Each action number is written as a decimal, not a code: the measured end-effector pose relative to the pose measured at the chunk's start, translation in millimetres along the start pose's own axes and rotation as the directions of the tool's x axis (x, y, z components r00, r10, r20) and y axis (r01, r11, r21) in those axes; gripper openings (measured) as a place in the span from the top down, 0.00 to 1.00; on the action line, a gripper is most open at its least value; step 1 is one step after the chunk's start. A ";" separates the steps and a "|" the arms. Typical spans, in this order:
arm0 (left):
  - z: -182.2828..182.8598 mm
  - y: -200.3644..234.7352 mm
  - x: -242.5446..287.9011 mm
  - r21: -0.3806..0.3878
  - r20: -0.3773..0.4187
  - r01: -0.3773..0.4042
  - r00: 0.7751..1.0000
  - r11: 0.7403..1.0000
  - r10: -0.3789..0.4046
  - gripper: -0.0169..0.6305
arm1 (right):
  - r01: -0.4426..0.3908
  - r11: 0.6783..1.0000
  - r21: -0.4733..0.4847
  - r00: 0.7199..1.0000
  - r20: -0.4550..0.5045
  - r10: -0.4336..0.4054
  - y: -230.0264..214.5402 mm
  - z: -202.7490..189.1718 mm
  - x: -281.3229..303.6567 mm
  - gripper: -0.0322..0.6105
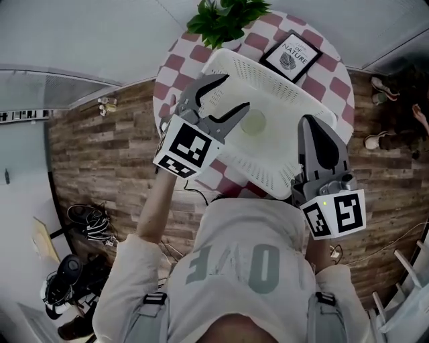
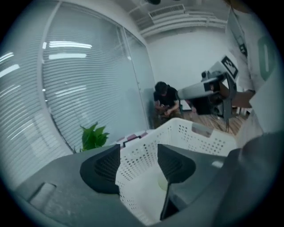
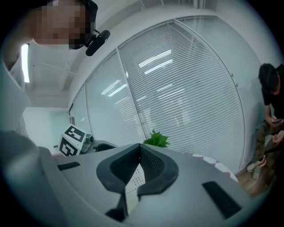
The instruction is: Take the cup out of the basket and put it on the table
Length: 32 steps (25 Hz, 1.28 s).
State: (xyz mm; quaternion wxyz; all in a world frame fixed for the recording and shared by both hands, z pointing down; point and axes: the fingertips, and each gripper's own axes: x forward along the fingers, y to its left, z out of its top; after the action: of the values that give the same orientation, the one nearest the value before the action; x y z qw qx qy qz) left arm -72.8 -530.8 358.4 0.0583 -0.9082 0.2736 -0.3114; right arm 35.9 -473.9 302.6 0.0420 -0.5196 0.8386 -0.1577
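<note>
A white perforated basket (image 1: 268, 167) stands on the round checkered table (image 1: 338, 87). A pale green cup (image 1: 253, 122) lies on its floor. My left gripper (image 1: 237, 91) hangs open over the basket's left part, to the left of the cup. In the left gripper view the left gripper (image 2: 138, 166) has the basket's wall (image 2: 191, 135) showing between its spread jaws, with the cup (image 2: 163, 181) low beside the right pad. My right gripper (image 1: 322, 144) is over the basket's right rim; in the right gripper view the right gripper (image 3: 139, 150) is shut, and a strip of basket (image 3: 132, 186) shows behind it.
A potted plant (image 1: 224, 20) and a framed picture (image 1: 291, 55) stand on the table behind the basket. Wood-pattern floor surrounds the table, with shoes (image 1: 375, 141) at the right. A seated person (image 2: 166, 104) is far off by the glass wall.
</note>
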 end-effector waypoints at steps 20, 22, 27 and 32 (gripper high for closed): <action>-164.5 -89.5 113.1 -0.104 -0.667 0.554 0.578 0.826 -0.471 0.58 | -0.023 0.987 0.158 1.000 -0.004 0.024 -36.9 -26.5 -5.7 0.94; -174.9 -95.3 115.1 -0.145 -0.681 0.556 0.544 0.818 -0.491 0.58 | -0.023 0.987 0.161 1.000 -0.005 0.025 -38.5 -27.9 -5.6 0.94; -193.2 -106.5 116.9 -0.240 -0.693 0.558 0.475 0.794 -0.543 0.62 | -0.018 0.986 0.168 1.000 -0.009 0.020 -41.4 -31.3 -4.0 0.94; -199.2 -107.3 121.8 -0.243 -0.699 0.548 0.474 0.801 -0.536 0.76 | -0.016 0.986 0.168 1.000 -0.015 0.019 -40.6 -33.9 -1.7 0.94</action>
State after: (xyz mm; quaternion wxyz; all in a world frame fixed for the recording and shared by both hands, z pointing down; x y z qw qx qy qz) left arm -62.5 -492.4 612.2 -0.1522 -0.7397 -0.0303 -0.6549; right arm 63.6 -481.5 347.1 0.0801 -0.5056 0.8272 -0.2319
